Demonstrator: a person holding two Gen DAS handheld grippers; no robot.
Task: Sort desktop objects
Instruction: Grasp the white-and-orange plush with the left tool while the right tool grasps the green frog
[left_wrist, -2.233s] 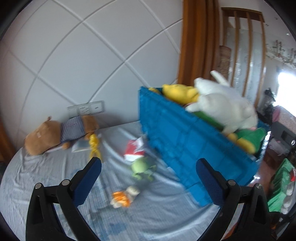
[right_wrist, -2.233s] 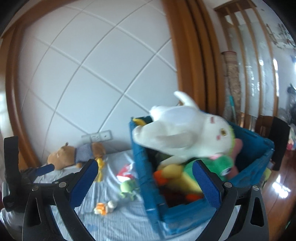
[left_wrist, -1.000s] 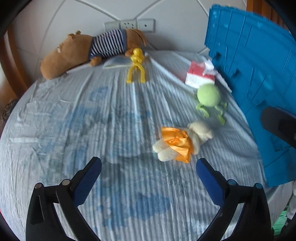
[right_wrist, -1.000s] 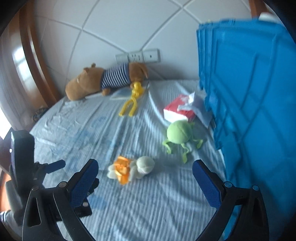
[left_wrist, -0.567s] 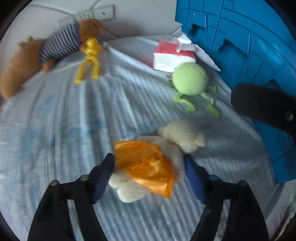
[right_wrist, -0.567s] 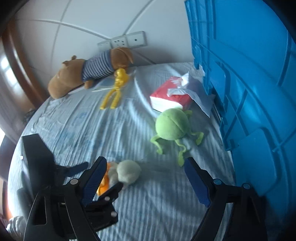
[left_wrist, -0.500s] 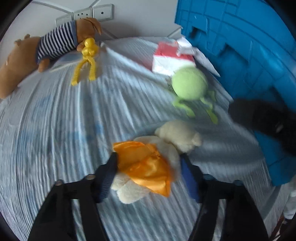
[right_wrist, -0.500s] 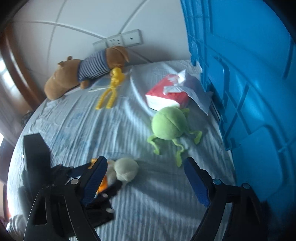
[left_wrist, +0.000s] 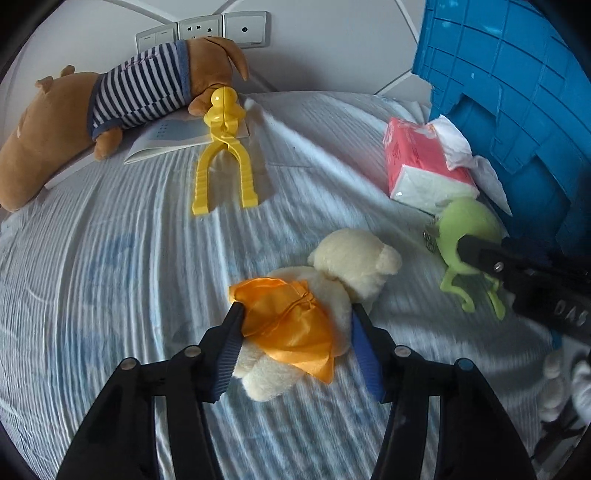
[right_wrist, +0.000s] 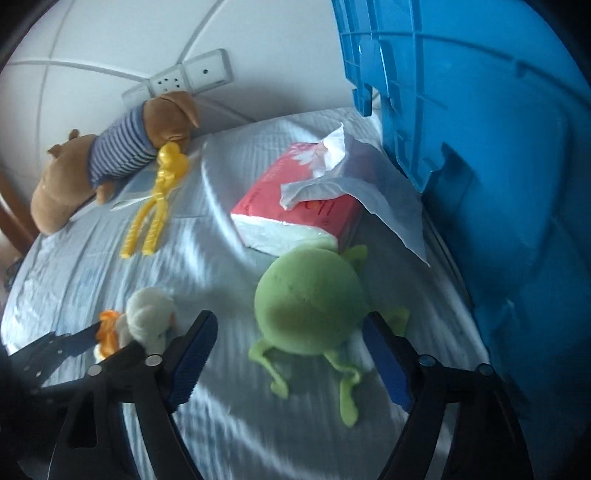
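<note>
Early on: L gripper (left_wrist: 295, 314) clamped on cream plush bear w/ orange cape (left_wrist: 314, 295) mid-table. R gripper (right_wrist: 288, 332) spread wide, straddling green plush (right_wrist: 310, 302) by blue crate (right_wrist: 498, 147). Left: brown striped plush (left_wrist: 110, 96), yellow tongs (left_wrist: 223, 147) at far edge, tissue pack (right_wrist: 295, 210).

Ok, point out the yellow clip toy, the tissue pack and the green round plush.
yellow clip toy (left_wrist: 221, 155), left wrist view, where its two legs join.
tissue pack (right_wrist: 295, 210), right wrist view, red top face.
green round plush (right_wrist: 310, 302), right wrist view, middle of its round body.
</note>
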